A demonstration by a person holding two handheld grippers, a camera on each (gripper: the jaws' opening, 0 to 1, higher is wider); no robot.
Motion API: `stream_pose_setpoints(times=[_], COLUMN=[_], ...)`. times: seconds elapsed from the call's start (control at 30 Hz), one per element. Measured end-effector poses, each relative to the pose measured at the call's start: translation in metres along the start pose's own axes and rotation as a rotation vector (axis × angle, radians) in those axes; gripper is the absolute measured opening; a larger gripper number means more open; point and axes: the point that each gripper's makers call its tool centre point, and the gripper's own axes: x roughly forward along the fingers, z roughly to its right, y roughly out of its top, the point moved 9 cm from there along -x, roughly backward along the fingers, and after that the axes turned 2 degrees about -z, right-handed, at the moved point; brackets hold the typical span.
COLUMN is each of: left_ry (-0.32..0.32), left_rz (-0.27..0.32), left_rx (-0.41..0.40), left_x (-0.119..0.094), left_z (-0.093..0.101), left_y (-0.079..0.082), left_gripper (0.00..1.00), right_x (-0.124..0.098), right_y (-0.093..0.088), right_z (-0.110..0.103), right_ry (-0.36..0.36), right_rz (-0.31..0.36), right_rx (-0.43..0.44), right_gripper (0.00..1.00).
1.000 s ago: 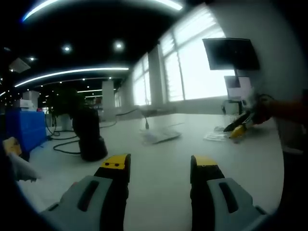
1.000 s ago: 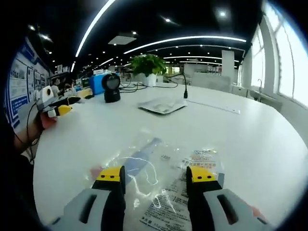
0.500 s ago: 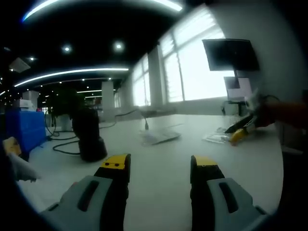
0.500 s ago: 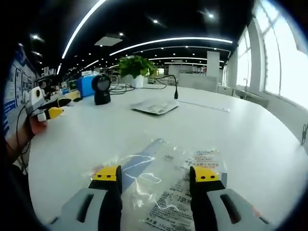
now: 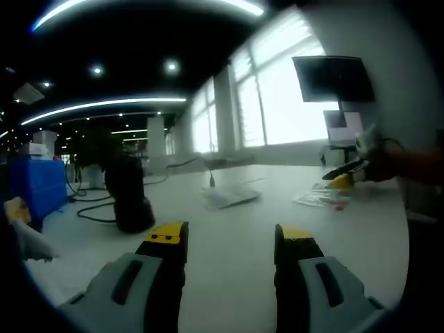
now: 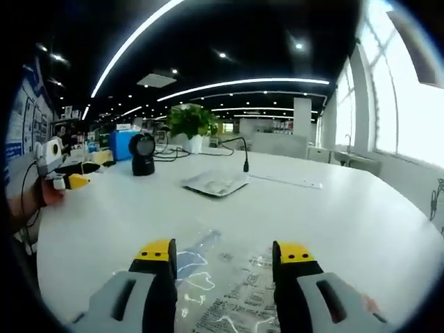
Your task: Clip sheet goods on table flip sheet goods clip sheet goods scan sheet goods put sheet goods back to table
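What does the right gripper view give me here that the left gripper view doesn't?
Right gripper view: the clear packet lies flat between the open right gripper, with its print visible, and the potted plant is sharp.
Left gripper view: the wall monitor and the open left gripper over bare table.
Both: the black scanner and a second packet mid-table.

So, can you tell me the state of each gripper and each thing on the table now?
Left gripper: open, holds nothing, above the table.
Right gripper: open, over the clear packet.
Clear packet: flat on table, not gripped.
Second packet: flat on table, farther away.
Scanner: upright.
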Motion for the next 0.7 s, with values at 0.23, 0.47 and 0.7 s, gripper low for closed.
stream_pose_setpoints(times=[0.23, 0.47, 0.7], left_ry=[0.0, 0.0, 0.0], left_rz=[0.002, 0.007, 0.009], left_rx=[-0.002, -0.005, -0.008], left_x=[0.0, 0.0, 0.0], left_z=[0.0, 0.0, -0.001], left_y=[0.0, 0.001, 0.001], left_gripper=[0.42, 0.42, 0.42], right_x=[-0.002, 0.003, 0.011], right_y=[0.015, 0.024, 0.012], right_z=[0.028, 0.062, 0.08], right_ry=[-0.019, -0.049, -0.062], right_rz=[-0.015, -0.036, -0.099], right_rx=[-0.008, 0.073, 0.124], right_gripper=[0.48, 0.41, 0.4])
